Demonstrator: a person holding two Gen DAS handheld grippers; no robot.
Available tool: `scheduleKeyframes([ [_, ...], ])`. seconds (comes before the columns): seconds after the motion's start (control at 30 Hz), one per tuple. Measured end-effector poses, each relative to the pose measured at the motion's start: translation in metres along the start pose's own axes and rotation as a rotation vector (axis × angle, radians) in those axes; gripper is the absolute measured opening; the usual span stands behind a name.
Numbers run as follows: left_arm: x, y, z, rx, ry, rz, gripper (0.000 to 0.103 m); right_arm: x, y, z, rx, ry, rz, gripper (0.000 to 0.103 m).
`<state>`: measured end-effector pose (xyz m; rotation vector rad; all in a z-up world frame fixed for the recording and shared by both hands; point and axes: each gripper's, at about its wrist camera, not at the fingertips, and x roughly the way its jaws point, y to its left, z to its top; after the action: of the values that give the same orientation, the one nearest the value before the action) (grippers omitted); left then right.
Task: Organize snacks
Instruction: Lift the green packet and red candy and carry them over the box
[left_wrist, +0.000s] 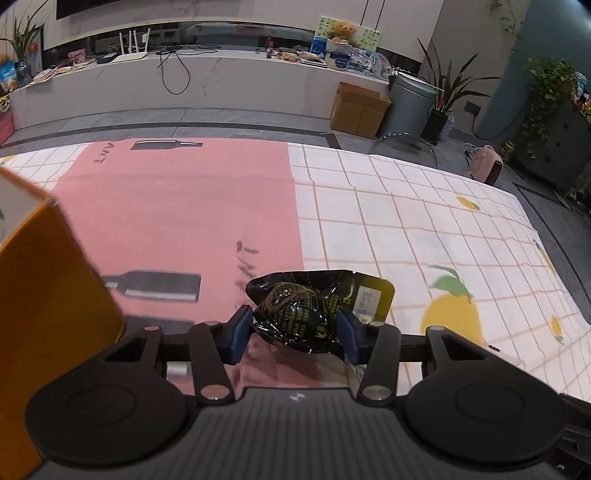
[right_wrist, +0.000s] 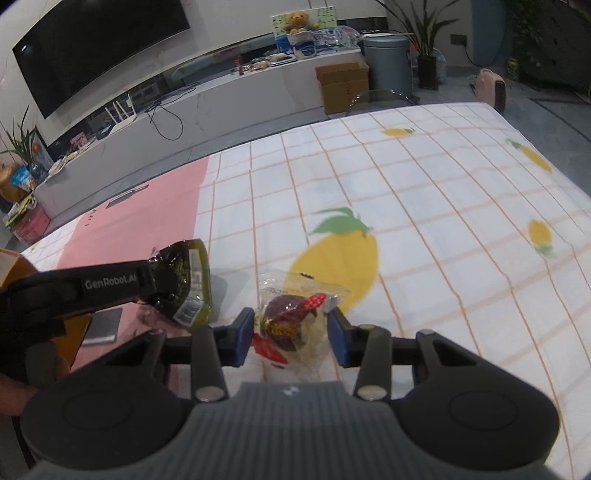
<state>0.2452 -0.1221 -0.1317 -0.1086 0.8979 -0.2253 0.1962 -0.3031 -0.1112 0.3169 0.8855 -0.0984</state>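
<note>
Left hand-held gripper (left_wrist: 295, 325) is clamped on a dark, glossy snack packet (left_wrist: 295, 314), both blue pads pressed into the bulge of it, and the packet's flat sealed edge with the label sticks out ahead and to the right of the fingers. In the right wrist view that same packet hangs clear of the tabletop (right_wrist: 424, 192), so it is being carried, not resting. Right hand-held gripper (right_wrist: 291, 328) sits low with a clear-wrapped snack (right_wrist: 291, 321) between its fingers: the left pad looks to be touching the wrapper, the right pad is at the crinkled edge, but I cannot tell whether it truly has a grip or is only closing in. That snack appears to lie on the checked cloth with the lemon print, right at the fingertips. Now the relation that matters: an orange container (left_wrist: 44, 288) stands close to the left of the left gripper, its open top just visible, well nearer to that hand than to the right one. My read is the dark packet goes in there, a short sideways carry to the left, with the packet's long axis running across the fingers.
</note>
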Motion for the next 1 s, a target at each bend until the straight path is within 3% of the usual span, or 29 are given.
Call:
scheduleKeyframes([
  [0.2,-0.037,-0.009,-0.009,-0.029,-0.002,-0.017,0.056,-0.032,-0.012,-0.018,0.013,-0.011,0.020,0.040],
  [0.5,-0.115,-0.016,0.013,-0.006,-0.129,-0.018,0.056,-0.094,-0.010,-0.020,0.009,-0.107,0.077,0.040],
  [0.83,-0.194,0.030,0.033,-0.008,-0.217,0.019,0.056,-0.151,0.063,-0.014,-0.142,-0.206,0.214,0.039],
  [1.0,-0.217,0.070,0.039,-0.046,-0.196,0.025,0.056,-0.164,0.117,-0.011,-0.264,-0.194,0.285,0.039],
])
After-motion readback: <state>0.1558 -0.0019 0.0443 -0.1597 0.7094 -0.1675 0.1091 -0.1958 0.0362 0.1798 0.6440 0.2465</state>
